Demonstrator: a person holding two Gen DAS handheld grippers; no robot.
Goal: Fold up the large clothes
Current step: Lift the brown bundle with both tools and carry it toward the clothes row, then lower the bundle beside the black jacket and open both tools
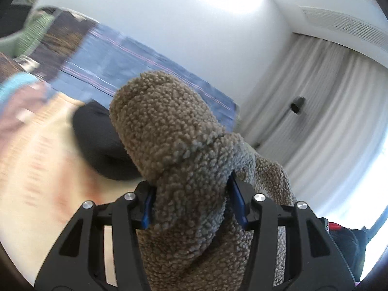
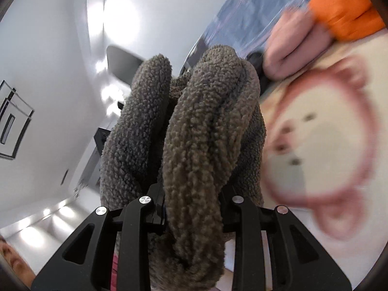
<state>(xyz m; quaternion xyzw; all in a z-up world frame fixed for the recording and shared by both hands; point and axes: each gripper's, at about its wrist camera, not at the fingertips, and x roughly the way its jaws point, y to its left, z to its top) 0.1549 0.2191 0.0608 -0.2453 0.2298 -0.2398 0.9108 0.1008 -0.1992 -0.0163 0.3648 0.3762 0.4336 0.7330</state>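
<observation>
A brown fleece garment (image 1: pixel 169 133) fills the middle of the left wrist view. My left gripper (image 1: pixel 191 203) is shut on a thick bunch of it, held up in the air. In the right wrist view the same fleece garment (image 2: pixel 206 133) hangs in folds, and my right gripper (image 2: pixel 191 208) is shut on another bunch of it. Both fingertips are hidden by the fleece. The rest of the garment is out of view.
A cream bedspread with a pink cartoon print (image 2: pixel 327 133) lies below. On it lie a black cloth (image 1: pixel 101 143), a pink garment (image 2: pixel 291 48) and an orange one (image 2: pixel 346 12). A blue blanket (image 1: pixel 135 65) lies behind. Curtains (image 1: pixel 315 97) hang on the right.
</observation>
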